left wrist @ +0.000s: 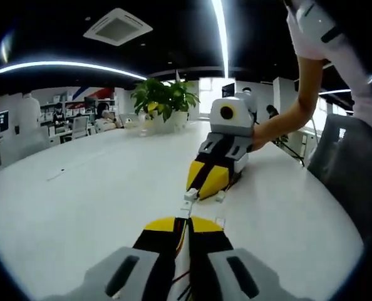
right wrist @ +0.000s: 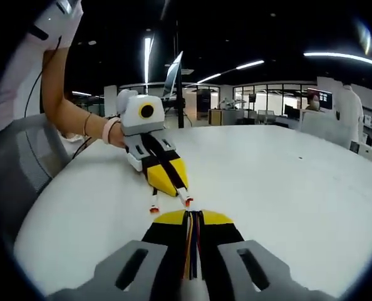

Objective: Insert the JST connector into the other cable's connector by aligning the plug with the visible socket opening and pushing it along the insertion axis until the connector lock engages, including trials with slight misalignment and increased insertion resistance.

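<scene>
At six o'clock in the left gripper view, the left gripper (left wrist: pixel 185 229) has its fingers pressed on a cable, its small white connector (left wrist: pixel 185 209) poking out over the white desk (left wrist: pixel 79 200). At twelve o'clock from it, the right gripper (left wrist: pixel 206 187) pinches its own cable, whose plug (left wrist: pixel 191 195) looks nearly touching. Both parts are light, stiff and fragile, best gripped just behind the housing; the socket opening is too small to make out.

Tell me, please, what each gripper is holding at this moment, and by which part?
Each holds a cable by its wires, just behind the plug: the left gripper its cable, the right gripper its coloured cable.
</scene>
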Tool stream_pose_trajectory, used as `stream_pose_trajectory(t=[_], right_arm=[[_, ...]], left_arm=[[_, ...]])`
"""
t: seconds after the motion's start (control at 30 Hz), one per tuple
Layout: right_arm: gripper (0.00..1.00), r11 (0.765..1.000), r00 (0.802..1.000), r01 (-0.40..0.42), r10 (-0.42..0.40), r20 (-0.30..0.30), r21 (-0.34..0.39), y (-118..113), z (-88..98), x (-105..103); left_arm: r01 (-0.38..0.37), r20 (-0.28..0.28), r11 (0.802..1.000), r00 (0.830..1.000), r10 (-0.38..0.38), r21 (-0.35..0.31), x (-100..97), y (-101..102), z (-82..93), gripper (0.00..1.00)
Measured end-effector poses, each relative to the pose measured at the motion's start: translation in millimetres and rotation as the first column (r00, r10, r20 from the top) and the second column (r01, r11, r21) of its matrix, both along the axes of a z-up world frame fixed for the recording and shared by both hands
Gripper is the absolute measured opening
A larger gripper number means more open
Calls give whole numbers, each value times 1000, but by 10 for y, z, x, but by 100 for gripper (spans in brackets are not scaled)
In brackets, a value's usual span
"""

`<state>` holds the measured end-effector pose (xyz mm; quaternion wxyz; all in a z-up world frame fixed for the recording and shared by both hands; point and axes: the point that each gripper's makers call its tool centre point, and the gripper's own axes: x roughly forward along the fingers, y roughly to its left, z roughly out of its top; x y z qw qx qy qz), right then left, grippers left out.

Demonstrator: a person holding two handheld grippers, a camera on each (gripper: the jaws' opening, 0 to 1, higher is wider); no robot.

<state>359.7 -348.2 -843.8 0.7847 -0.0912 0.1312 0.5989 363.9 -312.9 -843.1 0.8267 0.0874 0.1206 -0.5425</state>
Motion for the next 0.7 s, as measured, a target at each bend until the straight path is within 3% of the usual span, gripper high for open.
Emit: stream_pose_trajectory(t=[0.17, 0.47, 0.7], right_arm=[[5, 1000, 1000, -27, 27, 2, -1, 32, -4, -37], [5, 998, 998, -62, 62, 1, -7, 70, -3, -81], [5, 995, 995, -96, 97, 18, -18, 66, 12, -127]], left_arm=[[9, 7, 1000, 1000, -9, -8, -8, 0, 45, 0], [62, 30, 996, 998, -63, 60, -78, -31, 43, 0], [81, 41, 994, 996, -84, 71, -97, -77, 100, 0]])
